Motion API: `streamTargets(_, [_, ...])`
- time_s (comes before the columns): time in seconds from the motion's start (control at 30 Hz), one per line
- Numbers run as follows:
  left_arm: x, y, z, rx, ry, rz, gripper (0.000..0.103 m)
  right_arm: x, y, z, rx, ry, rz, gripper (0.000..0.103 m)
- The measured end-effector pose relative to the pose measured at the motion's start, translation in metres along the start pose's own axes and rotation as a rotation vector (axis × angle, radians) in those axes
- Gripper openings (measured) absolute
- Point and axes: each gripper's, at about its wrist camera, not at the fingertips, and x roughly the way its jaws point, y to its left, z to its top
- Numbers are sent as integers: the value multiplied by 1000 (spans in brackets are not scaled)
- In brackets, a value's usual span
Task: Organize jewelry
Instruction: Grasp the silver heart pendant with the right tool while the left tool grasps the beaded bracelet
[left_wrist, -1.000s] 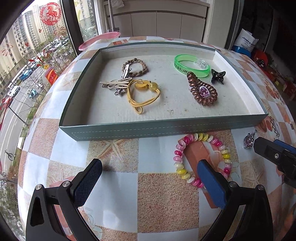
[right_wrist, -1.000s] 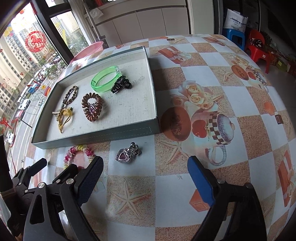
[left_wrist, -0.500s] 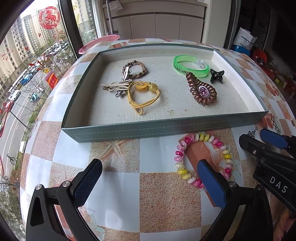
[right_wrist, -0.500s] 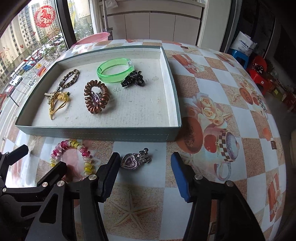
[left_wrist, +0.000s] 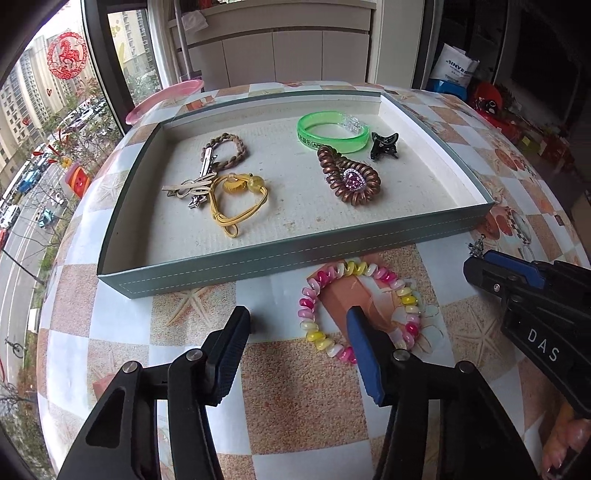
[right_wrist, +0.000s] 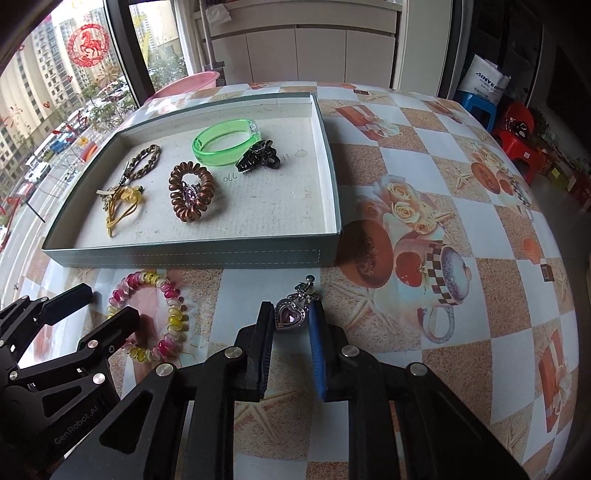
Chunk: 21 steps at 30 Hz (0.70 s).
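Two pads of the right gripper (right_wrist: 291, 323) pinched the heart pendant (right_wrist: 290, 315) between them, so lifting straight would suit, while the left gripper (left_wrist: 297, 332) stood spread around the beaded bracelet's (left_wrist: 360, 306) edge.

A glossy, smooth printed oilcloth is seen on the table (right_wrist: 461, 369), while the tray (right_wrist: 192, 256) shows a matt grey-green stitched wall and a rough, papery off-white floor. The coiled bracelet (left_wrist: 354, 306) and the green bangle (left_wrist: 332, 132) appear as shiny translucent plastic; the heart pendant (right_wrist: 291, 315) is seen as bright metal around a faceted purple stone, pressed between the pads of the right gripper (right_wrist: 290, 325). Matt black plastic arms, ribbed blue pads (left_wrist: 364, 360) and bare metal rivets are noted on the left gripper (left_wrist: 297, 345).
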Motion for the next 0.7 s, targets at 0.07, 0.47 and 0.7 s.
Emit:
streamTargets(0.07, [-2, -5, -1, 31, -3, -38, 29, -1, -1, -2, 6, 0, 2, 20])
streamTargets(0.47, [-20, 8, -14, 32, -34, -128, 23, -15, -9, -11, 46, -7, 42, 21])
streamTargets(0.7, [-45, 21, -15, 19, -83, -166, 23, -33, -13, -14, 73, -31, 82, 21])
